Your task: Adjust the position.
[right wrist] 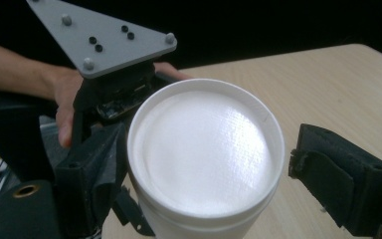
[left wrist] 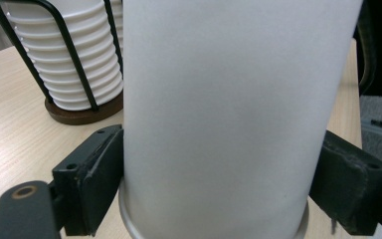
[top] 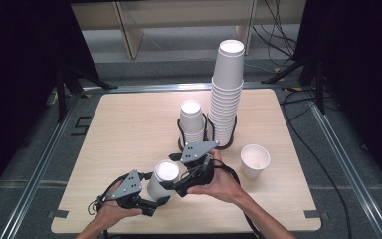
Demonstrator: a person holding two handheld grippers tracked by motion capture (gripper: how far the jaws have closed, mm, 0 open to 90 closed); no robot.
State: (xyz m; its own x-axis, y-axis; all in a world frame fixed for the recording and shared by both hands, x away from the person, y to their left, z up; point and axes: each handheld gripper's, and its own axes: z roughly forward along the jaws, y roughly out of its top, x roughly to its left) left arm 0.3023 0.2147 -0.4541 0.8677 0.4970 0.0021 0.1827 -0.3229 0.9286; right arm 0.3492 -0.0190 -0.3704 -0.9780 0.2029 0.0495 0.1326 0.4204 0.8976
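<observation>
Cup (top: 163, 180): upside down on the table (top: 124, 124), near side of the cup rack (top: 206, 134);
Your left gripper (top: 155, 196): clenched on its wall;
Your right gripper (top: 171, 185): released, jaws either side of the cup's top.

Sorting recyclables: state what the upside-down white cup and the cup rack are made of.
Upside-down white cup: probably paper, matte, with a rolled rim and recessed base. Cup rack: thin black wire, likely metal, on a brown round base that looks like wood.
</observation>
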